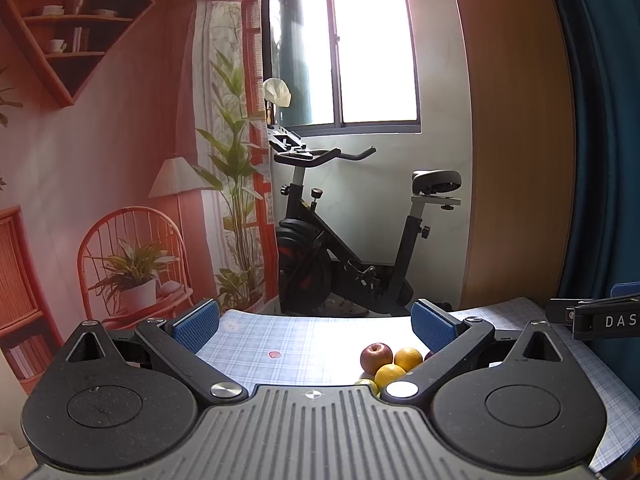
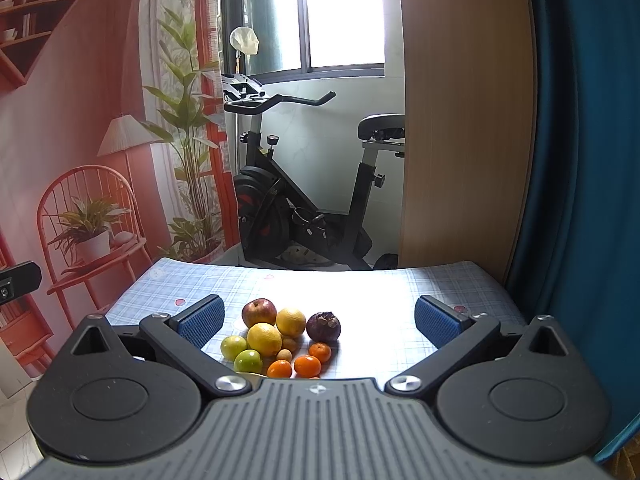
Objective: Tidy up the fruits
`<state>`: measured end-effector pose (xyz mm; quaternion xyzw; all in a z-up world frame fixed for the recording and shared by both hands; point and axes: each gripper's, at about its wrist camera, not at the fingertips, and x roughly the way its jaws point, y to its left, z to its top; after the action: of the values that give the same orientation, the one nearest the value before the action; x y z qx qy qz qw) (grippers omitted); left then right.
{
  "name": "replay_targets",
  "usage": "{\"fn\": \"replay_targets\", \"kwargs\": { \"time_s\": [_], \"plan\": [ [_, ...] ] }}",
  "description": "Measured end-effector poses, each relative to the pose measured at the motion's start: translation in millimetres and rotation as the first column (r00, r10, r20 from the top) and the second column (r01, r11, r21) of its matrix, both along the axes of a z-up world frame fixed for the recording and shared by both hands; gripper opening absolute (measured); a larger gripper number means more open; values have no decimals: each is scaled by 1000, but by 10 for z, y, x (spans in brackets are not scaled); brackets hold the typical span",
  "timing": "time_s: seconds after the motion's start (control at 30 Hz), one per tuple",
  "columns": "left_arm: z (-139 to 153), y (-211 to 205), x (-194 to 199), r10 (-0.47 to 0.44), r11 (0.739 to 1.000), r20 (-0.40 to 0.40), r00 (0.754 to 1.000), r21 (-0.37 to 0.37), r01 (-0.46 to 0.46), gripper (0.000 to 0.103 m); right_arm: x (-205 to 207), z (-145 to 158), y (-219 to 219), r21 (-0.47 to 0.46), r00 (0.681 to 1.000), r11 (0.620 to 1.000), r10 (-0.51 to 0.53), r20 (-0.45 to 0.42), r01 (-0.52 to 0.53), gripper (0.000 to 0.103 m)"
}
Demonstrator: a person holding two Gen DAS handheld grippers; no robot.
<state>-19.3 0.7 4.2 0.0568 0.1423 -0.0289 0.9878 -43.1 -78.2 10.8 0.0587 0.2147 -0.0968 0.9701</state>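
A heap of fruit lies on the blue checked tablecloth [image 2: 380, 292]. In the right wrist view I see a red apple [image 2: 259, 312], two yellow-orange citrus fruits [image 2: 264, 338], a dark purple mangosteen [image 2: 323, 326], two green fruits [image 2: 248, 361], small tangerines [image 2: 307, 365] and a small tan fruit [image 2: 285, 354]. My right gripper [image 2: 318, 322] is open above the near side of the heap, holding nothing. My left gripper [image 1: 314, 330] is open too, with the apple [image 1: 376, 356] and oranges [image 1: 408, 358] low at its right finger.
An exercise bike [image 2: 300, 200] stands beyond the table's far edge under a window. A wooden panel [image 2: 460, 120] and a blue curtain [image 2: 580, 160] rise at the right. The other gripper's black body [image 1: 596, 320] pokes in at the left view's right edge.
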Motion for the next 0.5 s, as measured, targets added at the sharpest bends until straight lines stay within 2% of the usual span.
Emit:
{"fn": "replay_targets", "kwargs": {
  "time_s": [0.5],
  "plan": [
    [14,1,13,-1,1000,4,1000,-3,1,103,0,6,-2,1,1000,1000,-1,3,1,103]
  ]
}}
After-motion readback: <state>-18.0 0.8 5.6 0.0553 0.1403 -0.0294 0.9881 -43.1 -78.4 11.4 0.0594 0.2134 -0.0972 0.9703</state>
